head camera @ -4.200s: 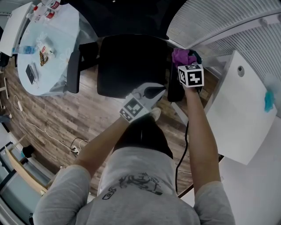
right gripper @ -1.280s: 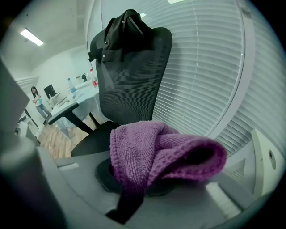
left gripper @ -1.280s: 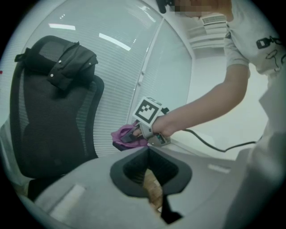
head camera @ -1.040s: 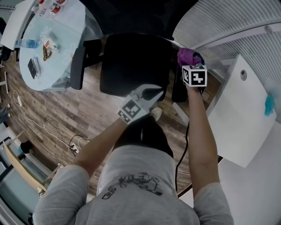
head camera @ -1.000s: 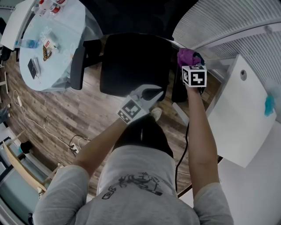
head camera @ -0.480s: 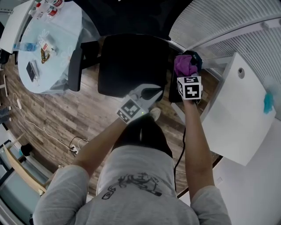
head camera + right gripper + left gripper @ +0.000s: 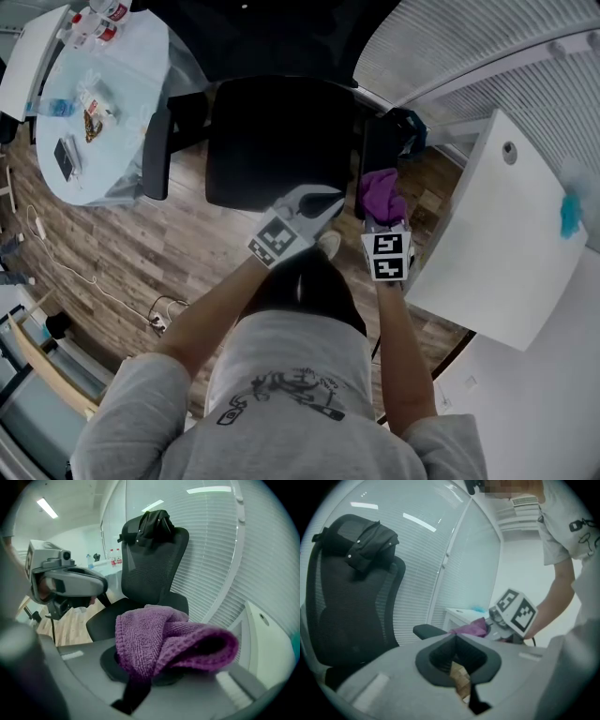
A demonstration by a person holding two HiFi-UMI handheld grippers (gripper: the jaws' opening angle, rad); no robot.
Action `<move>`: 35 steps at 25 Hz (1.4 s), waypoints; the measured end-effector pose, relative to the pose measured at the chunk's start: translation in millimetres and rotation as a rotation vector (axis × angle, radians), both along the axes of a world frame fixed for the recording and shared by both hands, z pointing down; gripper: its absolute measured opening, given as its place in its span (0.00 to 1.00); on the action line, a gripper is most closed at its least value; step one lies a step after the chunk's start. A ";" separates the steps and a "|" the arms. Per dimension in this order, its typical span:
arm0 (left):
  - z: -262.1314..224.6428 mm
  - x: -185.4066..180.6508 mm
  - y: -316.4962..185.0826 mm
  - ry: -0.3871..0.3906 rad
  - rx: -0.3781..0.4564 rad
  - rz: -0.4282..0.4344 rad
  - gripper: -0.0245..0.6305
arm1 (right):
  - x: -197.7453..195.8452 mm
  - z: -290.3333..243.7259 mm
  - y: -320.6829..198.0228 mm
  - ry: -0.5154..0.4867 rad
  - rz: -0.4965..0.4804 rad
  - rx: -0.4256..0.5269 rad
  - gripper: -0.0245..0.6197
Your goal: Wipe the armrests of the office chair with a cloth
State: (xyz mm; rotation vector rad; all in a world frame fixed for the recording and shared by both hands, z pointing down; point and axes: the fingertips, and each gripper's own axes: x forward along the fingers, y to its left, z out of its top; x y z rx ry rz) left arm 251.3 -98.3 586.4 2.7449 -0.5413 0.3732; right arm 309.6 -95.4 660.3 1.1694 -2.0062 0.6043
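Note:
The black office chair (image 7: 272,141) stands in front of me, its left armrest (image 7: 157,155) and right armrest (image 7: 380,150) at either side. My right gripper (image 7: 382,214) is shut on a purple cloth (image 7: 380,194), which hangs just past the near end of the right armrest. The right gripper view shows the cloth (image 7: 164,639) bunched over the jaws, with the chair (image 7: 150,569) behind it. My left gripper (image 7: 323,199) is shut and empty at the seat's front edge. The left gripper view shows the right armrest (image 7: 429,631) and the cloth (image 7: 471,628) beyond it.
A round glass table (image 7: 131,56) with bottles and a phone stands at the far left. A white desk (image 7: 506,234) and a curved blinds wall (image 7: 469,47) close off the right. A dark jacket (image 7: 154,522) hangs over the headrest. A cable (image 7: 94,281) lies on the wood floor.
My right gripper has drawn the purple cloth back along the right armrest, from its far end towards me and past the near end. The left gripper has hardly moved.

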 end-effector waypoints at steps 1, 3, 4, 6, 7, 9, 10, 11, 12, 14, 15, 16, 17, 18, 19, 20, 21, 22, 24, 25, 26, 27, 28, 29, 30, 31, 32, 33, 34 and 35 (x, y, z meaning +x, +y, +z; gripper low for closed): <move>0.9 0.4 1.5 -0.001 -0.002 0.002 0.04 | -0.3 -0.4 9.0 -0.004 0.002 0.000 0.09; 2.4 0.9 5.4 -0.003 -0.008 0.005 0.04 | -0.2 -0.7 20.8 -0.010 0.006 0.001 0.09; 2.8 1.0 7.3 -0.004 -0.011 0.005 0.04 | 0.0 -0.8 23.0 -0.012 0.007 0.001 0.09; 3.1 0.4 10.3 -0.004 -0.014 0.003 0.04 | 0.2 -0.8 22.2 -0.015 0.008 -0.004 0.09; 2.8 0.0 11.6 -0.004 -0.016 0.002 0.04 | 0.1 -1.0 21.3 -0.018 0.009 -0.009 0.09; 1.2 -0.9 13.3 -0.005 -0.015 -0.002 0.04 | 0.3 -1.2 20.2 -0.032 0.015 -0.011 0.09; -0.5 -1.3 13.6 -0.005 -0.012 -0.004 0.04 | 0.9 -1.3 20.0 -0.041 0.019 -0.008 0.09; -2.8 -1.4 13.7 -0.005 -0.008 -0.007 0.04 | 1.7 -1.4 20.0 -0.048 0.024 -0.005 0.09; -5.7 -1.5 13.7 -0.003 -0.004 -0.009 0.04 | 2.7 -2.4 20.0 -0.053 0.027 -0.001 0.09; -13.1 -2.5 13.3 0.001 0.004 -0.016 0.04 | 3.2 -10.8 17.7 -0.057 0.030 0.026 0.09; -17.7 -3.5 13.1 0.003 0.009 -0.020 0.04 | 2.8 -18.7 15.6 -0.063 0.031 0.049 0.09; -23.1 -4.4 13.0 0.005 0.014 -0.024 0.04 | 2.2 -28.0 13.7 -0.070 0.033 0.076 0.09; -29.6 -5.4 13.2 0.009 0.018 -0.030 0.04 | 1.7 -38.4 12.6 -0.077 0.034 0.103 0.09; -36.9 -6.5 14.0 0.016 0.023 -0.037 0.04 | 1.0 -49.5 12.6 -0.084 0.035 0.129 0.09; -45.2 -7.7 15.2 0.024 0.028 -0.045 0.04 | 0.4 -61.5 13.5 -0.091 0.035 0.155 0.09; -54.3 -9.1 16.5 0.033 0.035 -0.054 0.04 | -0.1 -74.2 14.7 -0.097 0.035 0.182 0.09; -64.2 -10.5 17.4 0.043 0.043 -0.065 0.04 | -0.5 -87.4 16.0 -0.105 0.036 0.209 0.09; -74.8 -12.0 18.1 0.053 0.054 -0.075 0.04 | -0.7 -100.8 17.1 -0.113 0.037 0.236 0.09; -97.6 -14.3 19.9 0.073 0.080 -0.097 0.04 | -0.1 -127.8 20.1 -0.131 0.043 0.286 0.09; -110.1 -15.1 21.1 0.084 0.094 -0.108 0.04 | 0.9 -141.3 22.0 -0.140 0.046 0.309 0.09; -123.5 -15.6 22.3 0.097 0.108 -0.119 0.04 | 2.2 -155.3 23.8 -0.148 0.049 0.332 0.09; -137.7 -15.9 23.5 0.111 0.124 -0.130 0.04 | 3.6 -169.9 25.7 -0.155 0.051 0.353 0.09; -152.7 -16.4 24.8 0.125 0.141 -0.142 0.04 | 4.7 -185.0 27.9 -0.161 0.053 0.374 0.09; -168.0 -17.2 25.9 0.140 0.160 -0.154 0.04 | 5.4 -200.4 30.2 -0.169 0.054 0.393 0.09; -183.1 -18.1 26.9 0.154 0.178 -0.167 0.04 | 5.6 -215.7 32.6 -0.177 0.054 0.412 0.09; -197.2 -19.0 28.1 0.165 0.190 -0.179 0.04 | 5.6 -230.8 35.1 -0.185 0.052 0.430 0.09; -210.0 -19.7 29.5 0.175 0.193 -0.192 0.04 | 5.5 -245.8 37.9 -0.191 0.051 0.446 0.09; -221.5 -20.6 31.4 0.180 0.187 -0.203 0.04 | 5.0 -260.4 40.7 -0.196 0.050 0.461 0.09; -231.9 -21.7 33.6 0.180 0.182 -0.212 0.04 | 4.0 -274.8 43.5 -0.202 0.050 0.475 0.09; -242.3 -23.0 36.1 0.177 0.183 -0.217 0.04 | 2.8 -289.1 46.2 -0.209 0.051 0.490 0.09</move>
